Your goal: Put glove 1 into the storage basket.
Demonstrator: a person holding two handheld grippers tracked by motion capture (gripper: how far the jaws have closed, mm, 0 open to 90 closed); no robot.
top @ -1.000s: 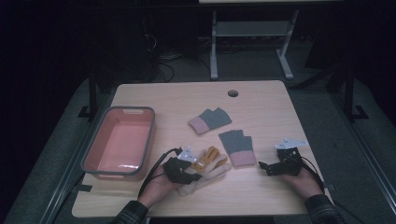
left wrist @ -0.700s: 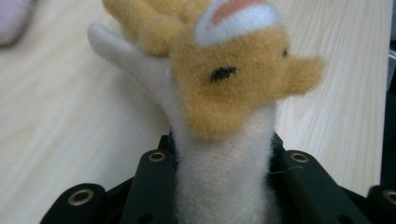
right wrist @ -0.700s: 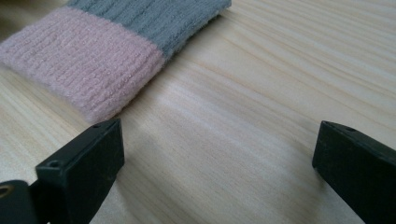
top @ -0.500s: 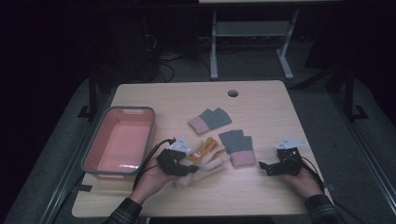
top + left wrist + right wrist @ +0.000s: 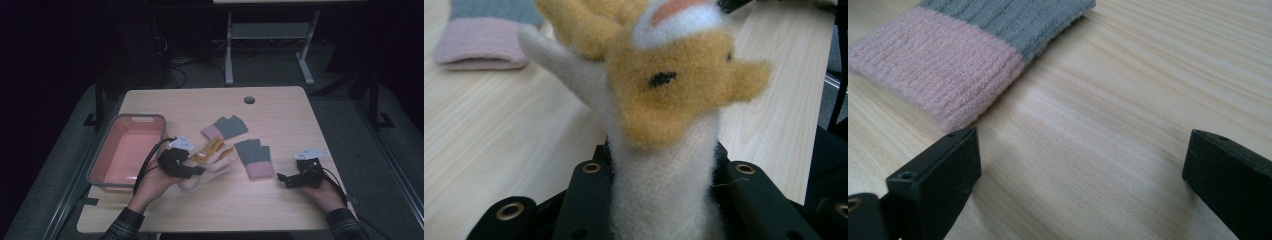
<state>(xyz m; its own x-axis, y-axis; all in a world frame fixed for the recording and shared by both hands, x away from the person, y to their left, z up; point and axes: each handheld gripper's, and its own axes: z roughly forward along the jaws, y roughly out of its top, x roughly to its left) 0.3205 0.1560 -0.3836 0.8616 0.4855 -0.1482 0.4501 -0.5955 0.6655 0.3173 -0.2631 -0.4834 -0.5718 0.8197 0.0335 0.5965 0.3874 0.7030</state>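
At the left of the high view a pink tub (image 5: 126, 150) sits empty. Beside it, the left gripper (image 5: 192, 170) clamps a cream-and-orange glove (image 5: 212, 159), perhaps animal-faced. Two grey-pink mittens (image 5: 254, 157) lie mid-table. At lower right, the right gripper (image 5: 281, 178) rests wide open, holding nothing.

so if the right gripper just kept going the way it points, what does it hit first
Probably the pink cuff of the nearer grey glove: the open right gripper points at it across bare table, slightly off-centre.
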